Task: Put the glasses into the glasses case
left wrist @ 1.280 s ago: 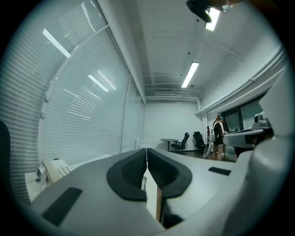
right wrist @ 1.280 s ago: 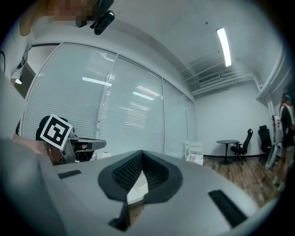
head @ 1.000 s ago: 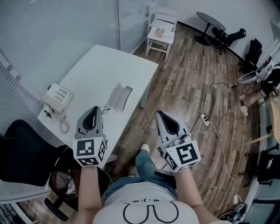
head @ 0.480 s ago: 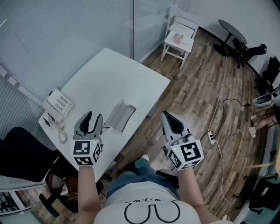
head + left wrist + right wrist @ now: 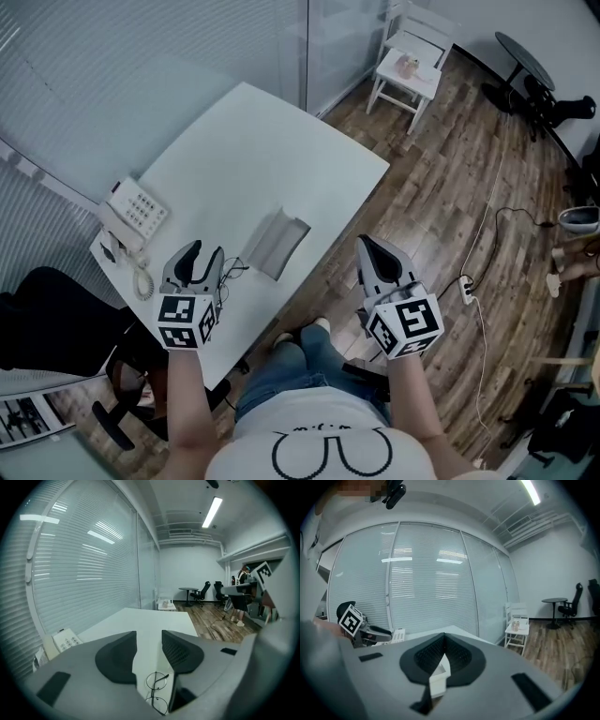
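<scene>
Evidently reaching: left gripper [image 5: 202, 255], jaws opening, empty, hangs over the glasses [image 5: 157, 693]; right gripper [image 5: 368, 246] closed on nothing. Next, pinch them and carry to the case [image 5: 275, 242] at two o'clock.

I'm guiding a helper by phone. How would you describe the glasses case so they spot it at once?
Find the white table beside the blinds. Near its front edge lies the glasses case: a grey, trough-shaped shell, unlike the white keypad telephone at the left corner.
</scene>
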